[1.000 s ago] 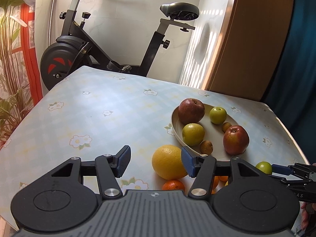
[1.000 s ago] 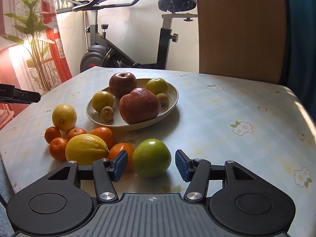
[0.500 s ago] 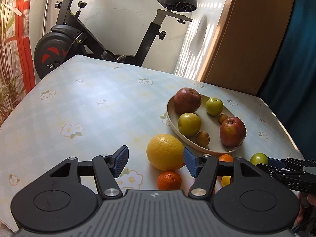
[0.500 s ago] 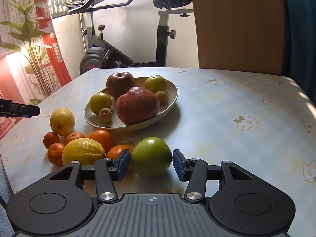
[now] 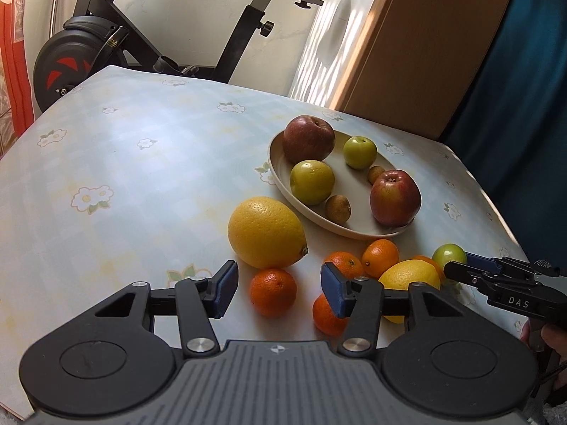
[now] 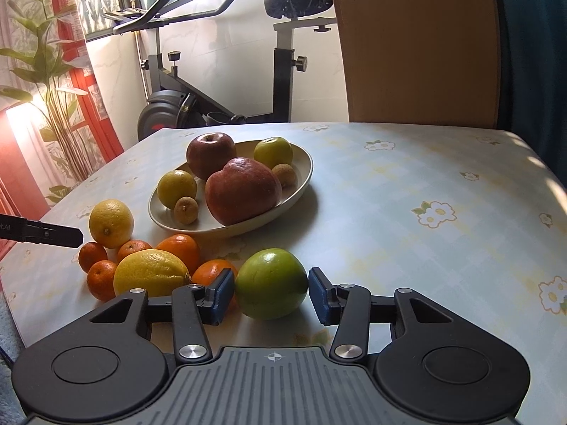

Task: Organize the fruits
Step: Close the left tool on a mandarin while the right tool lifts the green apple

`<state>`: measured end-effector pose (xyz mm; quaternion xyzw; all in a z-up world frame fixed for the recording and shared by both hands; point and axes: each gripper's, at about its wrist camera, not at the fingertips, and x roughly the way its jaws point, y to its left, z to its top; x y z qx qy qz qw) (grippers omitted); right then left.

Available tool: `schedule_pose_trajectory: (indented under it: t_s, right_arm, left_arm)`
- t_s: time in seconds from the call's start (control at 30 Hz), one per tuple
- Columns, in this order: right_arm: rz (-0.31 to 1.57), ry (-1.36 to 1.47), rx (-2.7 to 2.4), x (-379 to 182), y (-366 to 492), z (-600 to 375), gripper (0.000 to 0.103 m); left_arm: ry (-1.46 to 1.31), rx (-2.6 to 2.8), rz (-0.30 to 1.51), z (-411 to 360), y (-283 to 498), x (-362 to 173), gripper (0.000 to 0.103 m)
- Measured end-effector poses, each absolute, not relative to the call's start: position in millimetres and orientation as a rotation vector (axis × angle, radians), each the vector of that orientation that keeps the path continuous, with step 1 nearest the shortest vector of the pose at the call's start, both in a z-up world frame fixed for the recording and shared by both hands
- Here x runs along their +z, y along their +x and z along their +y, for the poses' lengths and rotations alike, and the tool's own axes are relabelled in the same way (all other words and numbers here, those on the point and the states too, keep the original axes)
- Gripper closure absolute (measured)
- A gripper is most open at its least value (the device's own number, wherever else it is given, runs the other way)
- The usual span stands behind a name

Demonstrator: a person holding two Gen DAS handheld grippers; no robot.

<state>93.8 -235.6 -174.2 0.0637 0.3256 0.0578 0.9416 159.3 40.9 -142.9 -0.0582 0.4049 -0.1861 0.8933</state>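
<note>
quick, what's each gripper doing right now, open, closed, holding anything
Left gripper: open, jaws closing around a small orange, not yet touching it.
Right gripper: open, jaws closing on the green fruit, slight gaps at both pads.

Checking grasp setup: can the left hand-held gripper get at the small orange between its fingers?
Probably yes. The left hand-held gripper, jaws closing, brackets the small orange; the lemon just behind crowds it.

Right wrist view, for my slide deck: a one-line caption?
Right gripper closing around a green apple beside a fruit plate.
</note>
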Motion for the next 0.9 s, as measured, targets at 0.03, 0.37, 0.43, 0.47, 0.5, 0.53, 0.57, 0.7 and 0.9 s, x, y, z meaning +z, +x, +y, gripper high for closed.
schedule_pose_trajectory:
  t_s: [0.03, 0.37, 0.43, 0.47, 0.5, 0.53, 0.57, 0.7, 0.9]
  right_arm:
    - [0.664, 0.132, 0.114, -174, 93, -236, 0.06]
    - [0.66, 0.139, 0.102, -175, 93, -237, 0.06]
    - [0.659, 0.139, 0.103, -175, 93, -237, 0.06]
    - [0.659, 0.139, 0.103, -175, 93, -236, 0.06]
    - [0.659, 0.14, 0.103, -175, 93, -237, 0.06]
    - [0.659, 0.139, 0.103, -175, 93, -237, 0.06]
    - [0.659, 0.139, 0.103, -175, 93, -237, 0.06]
    - [0.659, 0.138, 0.103, -175, 92, -237, 0.06]
    - [0.658, 0.139, 0.103, -175, 92, -237, 0.06]
  left_arm:
    - [-0.121, -0.384, 0.839, 41, 159, -143, 0.051]
    - [-0.102, -0.403, 0.851, 36, 159, -143, 0.057]
    - [-0.087, -0.392, 0.86, 34, 160, -146, 0.056]
    - [-0.082, -0.384, 0.865, 34, 160, -147, 0.056]
    - [-0.091, -0.383, 0.872, 35, 162, -149, 0.056]
    - [-0.108, -0.386, 0.882, 37, 164, -151, 0.056]
    - [-0.125, -0.388, 0.893, 38, 166, -153, 0.056]
    - [-0.139, -0.394, 0.92, 36, 172, -163, 0.057]
    - [-0.173, -0.386, 0.936, 41, 175, -174, 0.068]
